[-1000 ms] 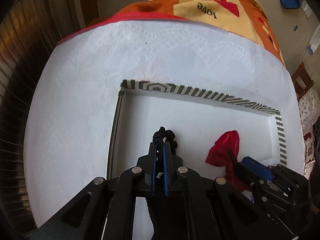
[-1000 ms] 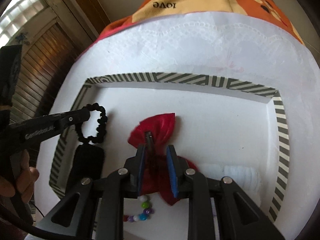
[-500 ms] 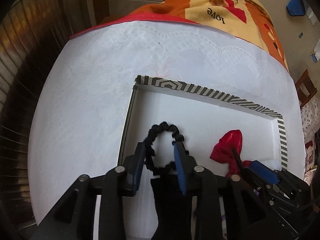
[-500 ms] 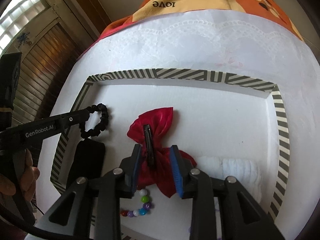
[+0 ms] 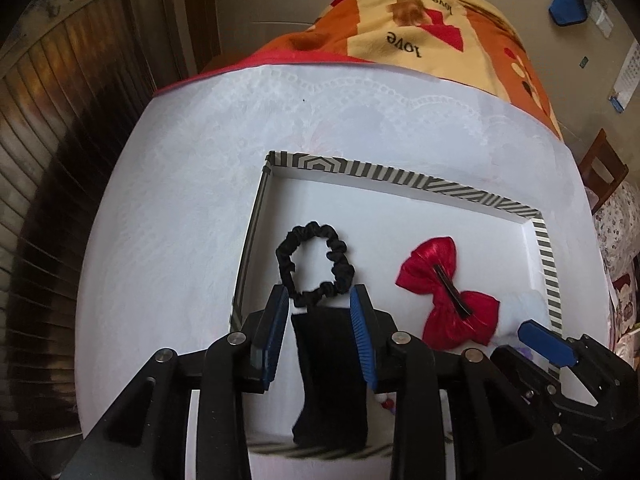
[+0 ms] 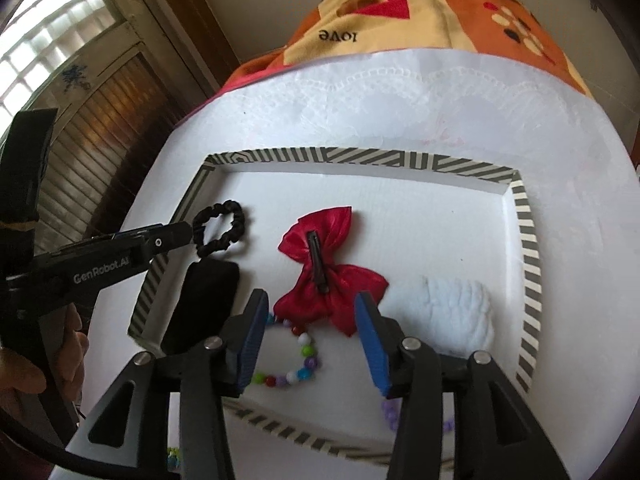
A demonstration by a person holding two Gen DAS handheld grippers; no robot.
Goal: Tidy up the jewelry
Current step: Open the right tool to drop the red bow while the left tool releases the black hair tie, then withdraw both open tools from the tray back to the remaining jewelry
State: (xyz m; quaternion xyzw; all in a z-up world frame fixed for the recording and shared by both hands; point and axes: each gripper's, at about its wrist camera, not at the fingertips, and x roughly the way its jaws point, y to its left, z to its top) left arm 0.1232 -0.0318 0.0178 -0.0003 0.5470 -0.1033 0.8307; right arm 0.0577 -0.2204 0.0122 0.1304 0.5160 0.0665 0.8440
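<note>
Left wrist view: left gripper w/ jaws apart, hovering over the near-left part of the striped tray. Black scrunchie lies flat on the tray floor just past the fingertips, not held. Black pouch lies between the fingers, lower down, near the tray's near edge. Red bow clip sits to the right, mid-tray, clip side up.

Right wrist view: right gripper also w/ jaws apart, nothing in them. Red bow clip lies just beyond its tips, resting on the tray. Bead bracelet in mixed colours sits between the fingers on the near part of the tray, touching the bow's near edge. White fluffy item is at near right, prob. a scrunchie or pad, can't tell. Purple beads show at the near rim, partly hidden by the right finger. Left gripper comes in from the left beside the scrunchie.

Step, as I judge it: scrunchie and bow both placed in the tray, both grippers free. Next prob. calls for fetching another piece, e.g. the purple beads at the near rim, approaching low w/ jaws wide, avoiding the bracelet and bow.
</note>
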